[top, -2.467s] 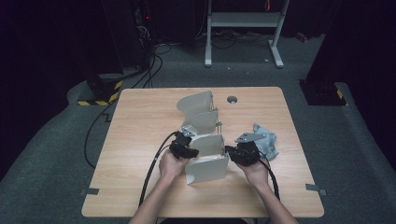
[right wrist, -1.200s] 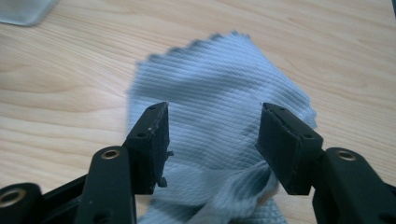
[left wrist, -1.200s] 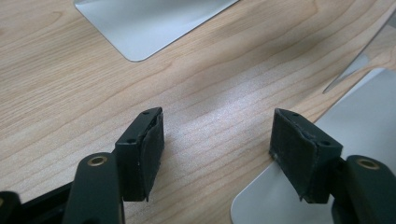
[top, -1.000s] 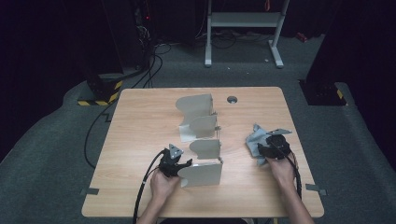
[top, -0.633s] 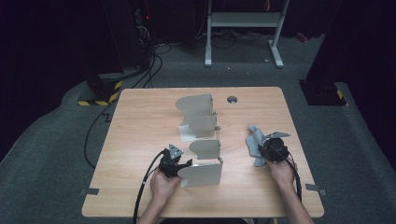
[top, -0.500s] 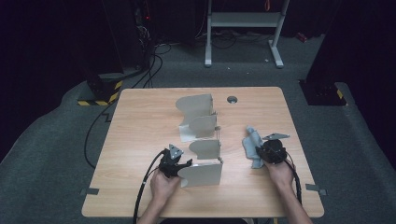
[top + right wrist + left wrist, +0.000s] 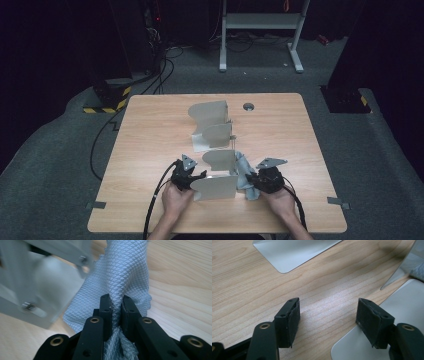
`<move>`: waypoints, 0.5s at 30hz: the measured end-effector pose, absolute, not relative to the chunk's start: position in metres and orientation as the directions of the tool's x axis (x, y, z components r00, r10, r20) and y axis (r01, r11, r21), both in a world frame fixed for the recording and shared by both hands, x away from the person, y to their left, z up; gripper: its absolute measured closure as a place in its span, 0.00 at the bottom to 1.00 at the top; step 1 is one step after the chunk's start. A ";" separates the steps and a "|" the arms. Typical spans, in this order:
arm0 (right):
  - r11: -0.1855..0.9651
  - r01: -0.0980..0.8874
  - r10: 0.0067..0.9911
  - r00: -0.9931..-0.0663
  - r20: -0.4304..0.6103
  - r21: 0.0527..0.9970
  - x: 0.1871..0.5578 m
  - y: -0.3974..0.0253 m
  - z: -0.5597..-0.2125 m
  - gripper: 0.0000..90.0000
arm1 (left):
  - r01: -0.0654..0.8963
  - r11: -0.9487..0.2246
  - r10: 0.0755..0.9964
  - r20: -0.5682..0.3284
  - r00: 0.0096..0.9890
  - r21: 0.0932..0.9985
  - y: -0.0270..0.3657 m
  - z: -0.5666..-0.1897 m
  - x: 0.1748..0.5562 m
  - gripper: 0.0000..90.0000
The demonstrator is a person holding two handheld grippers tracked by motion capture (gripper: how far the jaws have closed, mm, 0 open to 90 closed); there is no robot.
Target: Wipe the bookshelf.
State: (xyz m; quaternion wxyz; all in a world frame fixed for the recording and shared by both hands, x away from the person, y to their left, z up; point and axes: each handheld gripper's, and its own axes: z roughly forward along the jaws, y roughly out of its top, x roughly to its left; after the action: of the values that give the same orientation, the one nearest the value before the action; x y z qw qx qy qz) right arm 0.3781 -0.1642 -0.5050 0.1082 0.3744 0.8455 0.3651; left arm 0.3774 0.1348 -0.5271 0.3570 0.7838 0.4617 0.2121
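Grey cloth (image 7: 125, 270) pinched in right claw (image 7: 116, 306), left claw (image 7: 328, 315) spread over table (image 7: 324, 287).

Left hand-held gripper (image 7: 186, 175), held in the left hand (image 7: 176, 198), jaws spread wide apart and low. Right hand-held gripper (image 7: 262, 181), held in the right hand (image 7: 280, 202), jaws clamped together. Both forearms enter from below.

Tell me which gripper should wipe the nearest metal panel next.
Right. The right gripper is shut on the grey cloth, which sits beside the nearest metal panel. The left gripper is open over the table beside that panel, holding nothing, probably better placed for steadying it.
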 end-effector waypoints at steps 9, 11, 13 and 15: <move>0.430 0.481 0.658 -0.746 0.099 0.764 0.370 -0.148 -0.481 0.91 | 0.573 -0.318 0.875 0.001 0.484 0.756 0.134 -0.527 0.377 0.40; 0.428 0.462 0.653 -0.752 0.088 0.777 0.369 -0.148 -0.473 0.91 | 0.573 -0.318 0.875 0.001 0.483 0.756 0.134 -0.527 0.377 0.40; 0.414 0.446 0.649 -0.756 0.086 0.793 0.368 -0.149 -0.464 0.91 | 0.573 -0.317 0.875 0.001 0.483 0.756 0.134 -0.527 0.377 0.40; 0.402 0.435 0.647 -0.758 0.087 0.806 0.367 -0.150 -0.456 0.91 | 0.573 -0.317 0.876 0.001 0.483 0.756 0.134 -0.527 0.377 0.40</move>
State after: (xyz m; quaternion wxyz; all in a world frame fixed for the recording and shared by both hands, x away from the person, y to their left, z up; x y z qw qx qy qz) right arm 0.3673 -0.1502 -0.4562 0.1206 0.3264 0.8285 0.4388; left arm 0.3773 0.1343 -0.5272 0.3575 0.7834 0.4621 0.2117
